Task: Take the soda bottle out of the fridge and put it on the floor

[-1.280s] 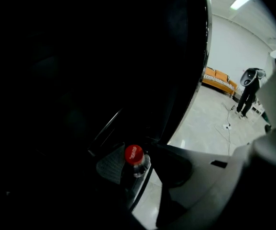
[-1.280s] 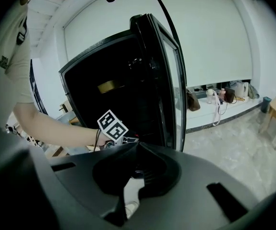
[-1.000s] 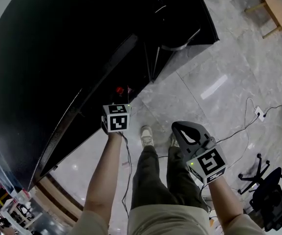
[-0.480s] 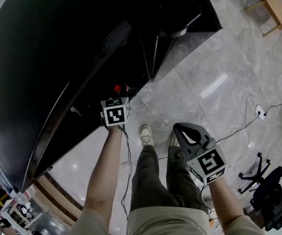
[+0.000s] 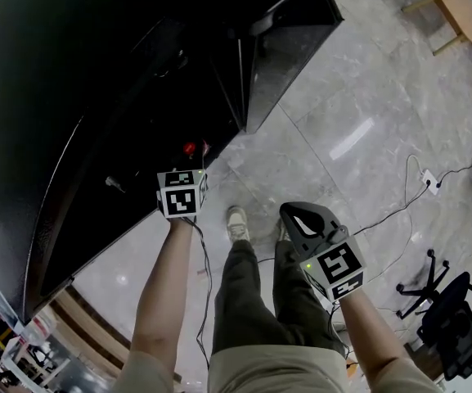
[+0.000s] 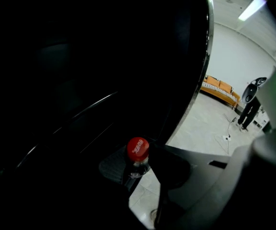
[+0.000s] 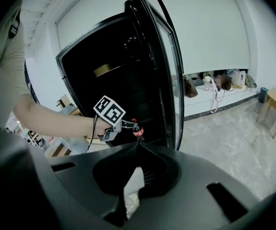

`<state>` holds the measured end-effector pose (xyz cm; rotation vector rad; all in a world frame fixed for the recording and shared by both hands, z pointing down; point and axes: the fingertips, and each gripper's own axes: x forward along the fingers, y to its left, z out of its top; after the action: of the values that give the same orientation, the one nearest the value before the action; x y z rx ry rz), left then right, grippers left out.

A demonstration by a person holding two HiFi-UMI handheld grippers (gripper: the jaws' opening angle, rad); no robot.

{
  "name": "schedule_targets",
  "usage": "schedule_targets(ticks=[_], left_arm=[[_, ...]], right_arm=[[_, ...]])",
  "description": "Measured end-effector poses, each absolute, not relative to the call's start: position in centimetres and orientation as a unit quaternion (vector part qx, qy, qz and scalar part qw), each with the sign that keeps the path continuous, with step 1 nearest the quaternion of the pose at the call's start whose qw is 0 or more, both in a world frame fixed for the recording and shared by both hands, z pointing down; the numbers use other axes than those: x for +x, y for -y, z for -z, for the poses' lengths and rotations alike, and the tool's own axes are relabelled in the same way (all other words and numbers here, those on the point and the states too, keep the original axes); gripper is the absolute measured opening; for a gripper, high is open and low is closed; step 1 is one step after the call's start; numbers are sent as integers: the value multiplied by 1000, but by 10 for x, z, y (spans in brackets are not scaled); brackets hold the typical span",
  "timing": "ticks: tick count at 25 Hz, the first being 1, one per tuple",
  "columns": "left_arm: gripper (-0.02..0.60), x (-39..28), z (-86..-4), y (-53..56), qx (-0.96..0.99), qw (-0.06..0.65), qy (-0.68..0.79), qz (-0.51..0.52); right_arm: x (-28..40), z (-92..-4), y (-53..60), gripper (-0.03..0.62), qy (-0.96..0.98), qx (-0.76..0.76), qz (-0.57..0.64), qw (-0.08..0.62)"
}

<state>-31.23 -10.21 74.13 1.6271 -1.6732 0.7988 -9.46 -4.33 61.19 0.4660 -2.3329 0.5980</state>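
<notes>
Jaws of the left gripper (image 6: 137,166) are closing, with the neck of the red-capped soda bottle (image 6: 138,150) between them. The ribbed pad sits on the bottle's left and the dark jaw on its right. Both appear to touch the neck, though the left gripper view is too dark to be sure of the contact. The right gripper view shows the bottle hanging upright from that gripper, off the floor (image 5: 342,97), at the open front of the fridge (image 5: 72,97).

The right gripper (image 7: 138,145) has its tips met and nothing between them. It is held low, beside the person's right leg, well apart from the bottle.

Obstructions:
- The open fridge door (image 7: 164,71) stands edge-on just right of the bottle.
- Thin shelf rails (image 6: 80,114) run through the dark interior to the bottle's left.
- The person's shoes (image 5: 236,222) are on the tile near the bottle.
- A thin cable (image 5: 205,260) hangs from the left gripper beside the forearm.

Further out:
- A power strip (image 5: 426,180) with its leads lies on the tile to the right.
- An office chair (image 5: 448,309) is at lower right.
- A wooden stool (image 5: 456,11) is at upper right.
- An orange sofa (image 6: 219,91) stands against the far wall.
- A low bench with bags (image 7: 214,83) runs along the white wall.
</notes>
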Motion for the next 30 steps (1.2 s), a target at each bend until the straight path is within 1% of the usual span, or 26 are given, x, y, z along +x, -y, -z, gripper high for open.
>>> schedule_targets(ticks=[3,6,9,15,22,30], left_arm=[[130,-293,-739,100,639,327,621,-315],[130,-273,-739,97,654,307,604,-337],[130,-252,-740,93,663,297,588,-356],[130,-200,-751,99,689,292,550,-371],[130,-138,-782,106,719,286,490,-401],[130,-82,-840,108,746,275,437,-420]], right_arm=[[-86,-618,46,-5,892,189,-233,339],[-76,-624,53,-5,889,212,-235,329],[-56,-628,60,-5,883,249,-239,317],[-13,-639,70,-5,870,285,-248,317],[28,-660,73,-5,853,322,-272,307],[66,-713,80,-5,835,358,-284,307]])
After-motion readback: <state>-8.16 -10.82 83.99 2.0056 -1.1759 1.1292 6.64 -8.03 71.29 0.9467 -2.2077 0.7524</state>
